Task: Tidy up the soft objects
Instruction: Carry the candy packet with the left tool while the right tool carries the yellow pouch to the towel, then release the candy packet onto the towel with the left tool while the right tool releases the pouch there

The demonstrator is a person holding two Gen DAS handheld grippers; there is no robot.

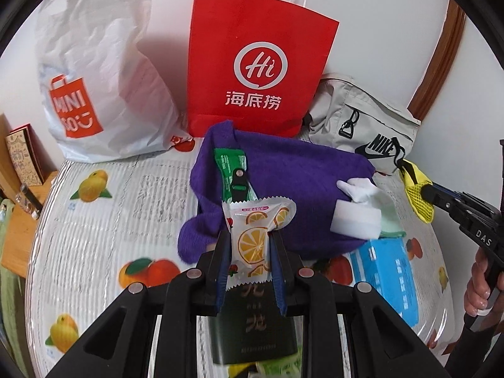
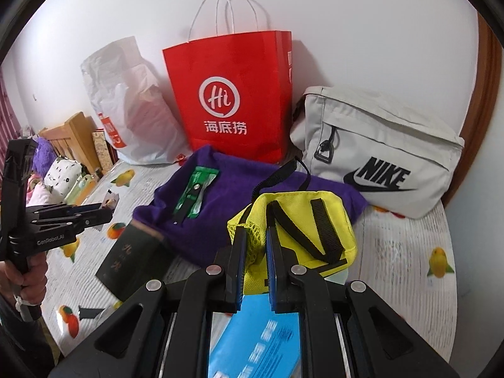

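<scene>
Orange-printed snack packet (image 1: 255,236) sits pinched in your left gripper (image 1: 249,252), lifted over the purple towel (image 1: 299,173); your right gripper (image 2: 255,245) clamps the yellow mesh pouch (image 2: 302,220). You're mid-carry, so next pick a bag, probably the red paper bag (image 1: 252,63).

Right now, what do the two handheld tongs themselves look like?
Both tongs are matte black plastic with blue pads lining the inner finger faces and round silver rivets at the linkage joints. The left tongs carry white "GenRoboLAI" lettering on the side, seen from the right wrist; the right tongs show "DAS" from the left wrist. No cables or sleeves are visible.
</scene>
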